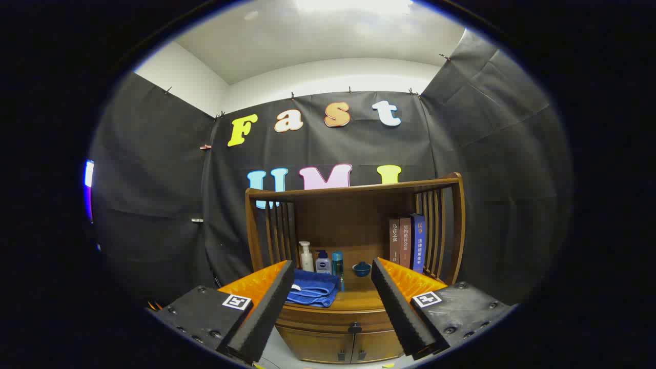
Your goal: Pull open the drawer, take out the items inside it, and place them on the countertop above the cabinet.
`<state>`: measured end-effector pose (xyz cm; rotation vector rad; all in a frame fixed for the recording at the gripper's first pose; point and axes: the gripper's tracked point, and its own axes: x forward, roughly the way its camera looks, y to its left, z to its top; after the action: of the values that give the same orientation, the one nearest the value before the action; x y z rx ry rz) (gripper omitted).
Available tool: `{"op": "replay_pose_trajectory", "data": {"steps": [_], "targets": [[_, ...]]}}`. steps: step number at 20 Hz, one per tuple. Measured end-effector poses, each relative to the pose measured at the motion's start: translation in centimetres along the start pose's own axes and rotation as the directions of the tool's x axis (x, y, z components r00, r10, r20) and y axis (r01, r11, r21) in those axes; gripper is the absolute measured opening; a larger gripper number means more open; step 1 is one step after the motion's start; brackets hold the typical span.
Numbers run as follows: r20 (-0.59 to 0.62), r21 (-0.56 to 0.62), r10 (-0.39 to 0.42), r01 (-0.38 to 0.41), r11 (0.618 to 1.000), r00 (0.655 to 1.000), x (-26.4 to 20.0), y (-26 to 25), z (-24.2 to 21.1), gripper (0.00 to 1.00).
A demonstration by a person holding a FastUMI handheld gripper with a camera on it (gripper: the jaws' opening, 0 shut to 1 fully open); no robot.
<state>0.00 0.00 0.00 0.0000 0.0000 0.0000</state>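
Observation:
A brown wooden cabinet [353,241] stands ahead, with a railed countertop [359,296] above a closed drawer [328,323]. The drawer's small dark knob [354,326] sits between my fingers, well beyond their tips. Below it are two closed doors [338,348]. My gripper [332,269] is open, held apart from the cabinet, with nothing between its fingers. What lies inside the drawer is hidden.
On the countertop lie a folded blue towel [312,291], a white pump bottle [306,256], a blue-capped bottle [323,262], a teal bottle [337,264], a small blue bowl [362,268] and three upright books [407,243]. Slatted rails fence its sides and back.

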Motion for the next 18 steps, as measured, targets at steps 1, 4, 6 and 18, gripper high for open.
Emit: {"op": "replay_pose_trajectory", "data": {"steps": [1, 4, 6, 18], "targets": [[-0.001, -0.001, 0.0, 0.0, 1.0, 1.0, 0.07, 0.03, 0.0, 0.98], [-0.005, -0.001, 0.003, -0.003, 1.0, 1.0, 0.33, 0.24, -0.15, 0.98], [-0.002, -0.001, 0.009, -0.009, 1.0, 1.0, 0.37, 0.56, 0.01, 0.98], [0.002, -0.005, 0.013, -0.013, 1.0, 1.0, 0.53, 0.65, 0.44, 0.98]]}}
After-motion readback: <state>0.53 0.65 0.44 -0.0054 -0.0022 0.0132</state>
